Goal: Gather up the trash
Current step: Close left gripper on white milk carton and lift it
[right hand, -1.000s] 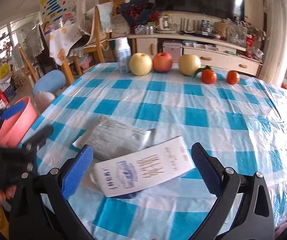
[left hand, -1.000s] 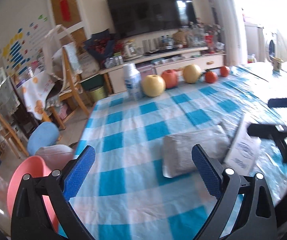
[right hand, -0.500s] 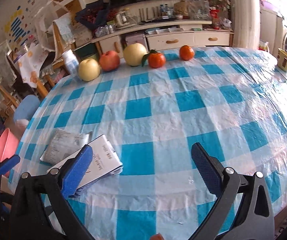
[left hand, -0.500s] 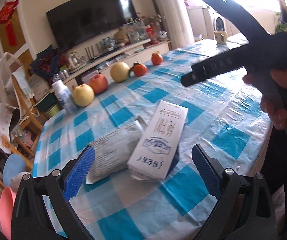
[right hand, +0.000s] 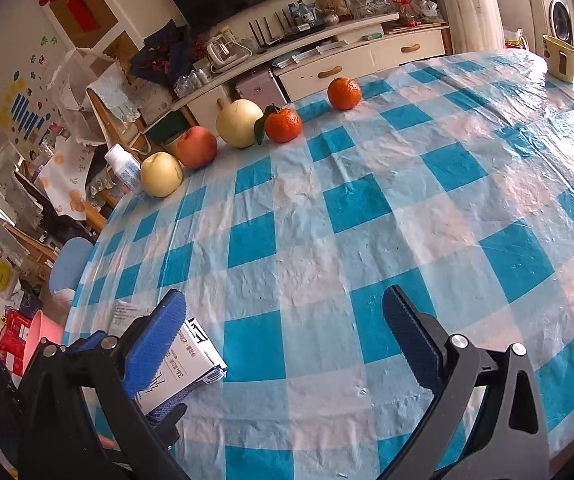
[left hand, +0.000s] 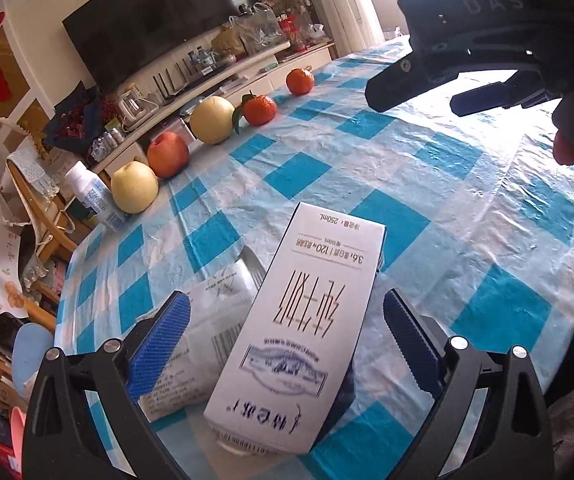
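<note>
A white milk carton point(left hand: 299, 328) lies on the blue checked tablecloth point(left hand: 427, 168), between the open blue pads of my left gripper point(left hand: 287, 344). A grey printed pouch point(left hand: 203, 344) lies beside it on the left, partly under it. The carton also shows in the right wrist view point(right hand: 183, 364), at the table's near left edge. My right gripper point(right hand: 287, 344) is open and empty above the bare cloth. It hangs high at the right in the left wrist view point(left hand: 447, 80).
Two pears point(right hand: 161, 174), an apple point(right hand: 197, 147) and two oranges point(right hand: 283, 125) line the table's far edge, with a white bottle point(right hand: 123, 168). A yellow cup point(right hand: 559, 58) stands far right. A pink bin point(right hand: 41, 340) sits on the floor left.
My left gripper has closed in on the carton, which now lies between its pads. My right gripper has swung right, away from the carton and pouch.
</note>
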A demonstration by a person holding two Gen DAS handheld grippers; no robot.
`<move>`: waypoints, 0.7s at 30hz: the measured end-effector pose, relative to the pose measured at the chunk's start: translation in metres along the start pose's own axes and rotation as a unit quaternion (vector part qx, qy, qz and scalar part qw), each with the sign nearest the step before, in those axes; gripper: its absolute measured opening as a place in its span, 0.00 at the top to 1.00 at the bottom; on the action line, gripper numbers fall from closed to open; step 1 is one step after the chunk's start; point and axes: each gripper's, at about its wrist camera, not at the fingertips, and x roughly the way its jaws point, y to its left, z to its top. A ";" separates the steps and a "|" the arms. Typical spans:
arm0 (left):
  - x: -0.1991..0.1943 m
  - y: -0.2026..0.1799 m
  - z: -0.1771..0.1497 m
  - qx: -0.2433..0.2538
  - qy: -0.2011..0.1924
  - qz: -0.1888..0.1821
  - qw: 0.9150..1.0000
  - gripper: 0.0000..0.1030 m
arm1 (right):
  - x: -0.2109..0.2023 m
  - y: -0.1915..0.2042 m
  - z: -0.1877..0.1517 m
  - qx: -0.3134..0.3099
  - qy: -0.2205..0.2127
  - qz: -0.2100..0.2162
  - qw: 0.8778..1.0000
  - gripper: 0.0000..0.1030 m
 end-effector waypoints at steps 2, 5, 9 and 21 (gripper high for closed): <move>0.004 -0.001 0.002 0.003 0.004 0.005 1.000 0.07 | 0.002 0.002 0.001 -0.002 0.004 0.007 1.000 0.04; 0.007 -0.001 0.004 0.000 0.006 0.011 1.000 0.08 | 0.005 0.004 0.003 -0.006 0.009 0.017 1.000 0.04; 0.013 -0.007 0.004 0.011 0.015 0.014 1.000 0.29 | 0.008 0.008 0.004 -0.014 0.013 0.022 1.000 0.04; 0.011 0.007 -0.002 -0.048 0.021 -0.001 0.999 0.46 | 0.015 0.014 0.006 -0.015 0.023 0.056 0.998 0.04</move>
